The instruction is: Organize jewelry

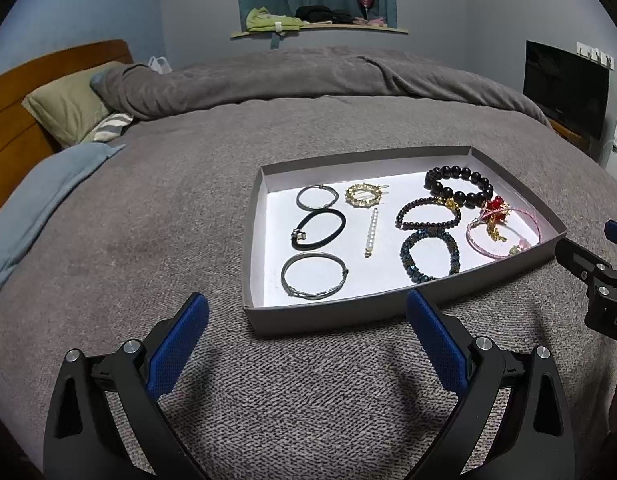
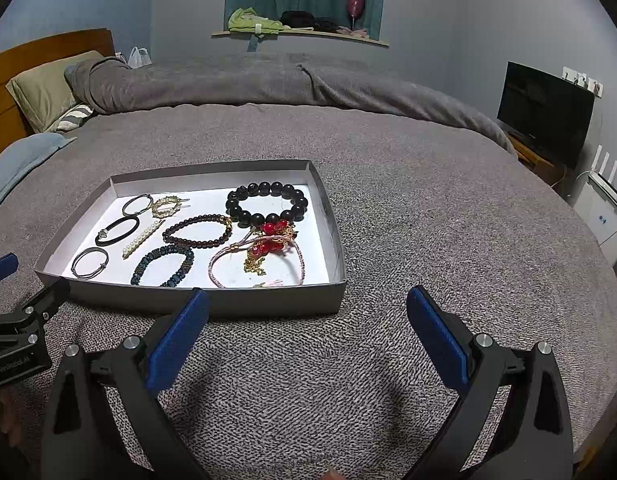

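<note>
Here the shallow grey tray (image 2: pixel 228 304) holds neatly spaced bracelets (image 2: pixel 268 204); both the left gripper (image 1: pixel 308 320) and right gripper (image 2: pixel 308 316) gape empty.

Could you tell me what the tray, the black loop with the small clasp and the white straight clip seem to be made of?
The tray looks like matte grey cardboard, with thin folded walls and a white inside. The black loop seems an elastic cord, dull and smooth, joined by a small metal piece. The white clip appears to be a row of glossy pearl-like beads, real or imitation unclear.
</note>
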{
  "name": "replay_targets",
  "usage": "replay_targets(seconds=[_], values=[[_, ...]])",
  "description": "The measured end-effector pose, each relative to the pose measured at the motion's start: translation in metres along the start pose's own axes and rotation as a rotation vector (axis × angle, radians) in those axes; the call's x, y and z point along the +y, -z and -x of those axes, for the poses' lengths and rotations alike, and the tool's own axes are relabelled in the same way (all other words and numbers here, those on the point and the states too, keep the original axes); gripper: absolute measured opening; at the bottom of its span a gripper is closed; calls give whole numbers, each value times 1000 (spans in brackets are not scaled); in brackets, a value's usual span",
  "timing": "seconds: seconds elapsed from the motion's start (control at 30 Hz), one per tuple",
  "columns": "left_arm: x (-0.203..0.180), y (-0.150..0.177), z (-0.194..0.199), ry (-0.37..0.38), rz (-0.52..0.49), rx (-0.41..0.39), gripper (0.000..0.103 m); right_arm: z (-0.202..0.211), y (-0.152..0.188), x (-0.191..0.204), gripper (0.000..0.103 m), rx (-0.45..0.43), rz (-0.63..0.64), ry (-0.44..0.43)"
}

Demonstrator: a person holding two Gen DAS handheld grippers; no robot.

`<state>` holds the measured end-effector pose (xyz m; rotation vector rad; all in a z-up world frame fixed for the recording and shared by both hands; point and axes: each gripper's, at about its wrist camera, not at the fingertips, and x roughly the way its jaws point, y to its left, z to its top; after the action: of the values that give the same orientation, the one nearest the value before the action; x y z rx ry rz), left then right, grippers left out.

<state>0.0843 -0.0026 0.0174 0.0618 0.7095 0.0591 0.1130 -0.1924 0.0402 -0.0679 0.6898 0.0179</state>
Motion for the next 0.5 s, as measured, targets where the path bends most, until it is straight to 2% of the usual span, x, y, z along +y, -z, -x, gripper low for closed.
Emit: replay_targets(seconds=[0.5], values=[[0,1,-1,2,-3,3,98,0,1,2,98,1,5,0]])
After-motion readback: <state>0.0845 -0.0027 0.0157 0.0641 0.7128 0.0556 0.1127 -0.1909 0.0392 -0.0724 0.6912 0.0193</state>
